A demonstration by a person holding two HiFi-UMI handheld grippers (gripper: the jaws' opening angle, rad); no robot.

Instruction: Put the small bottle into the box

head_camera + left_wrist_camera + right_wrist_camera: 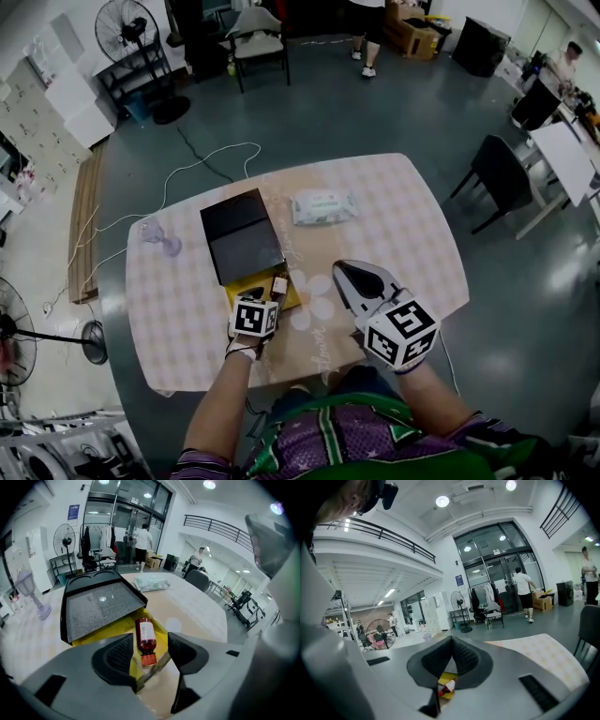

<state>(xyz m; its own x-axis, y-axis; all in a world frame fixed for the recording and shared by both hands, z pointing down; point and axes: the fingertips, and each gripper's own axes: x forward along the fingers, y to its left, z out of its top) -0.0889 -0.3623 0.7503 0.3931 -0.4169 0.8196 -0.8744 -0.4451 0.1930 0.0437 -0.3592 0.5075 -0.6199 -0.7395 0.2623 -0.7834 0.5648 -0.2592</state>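
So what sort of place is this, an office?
Looks like a large open office or workshop hall, not a home: tall glass entrance doors, a mezzanine railing overhead, and a standing fan.

The bench (412,244) is mostly bare on its right half and along the near edge. At its middle, a black lid (239,234) lies open and closes off the far side of the yellow box (291,298). The box is open from above, with the small bottle (146,637) lying across its floor. The left tool (150,651) hangs over the box's near edge, jaws apart, nothing between them. The right tool (361,281) stands well right of the box. A pack of wipes (323,206) sits farther back and a clear stemmed ornament (159,239) far left.
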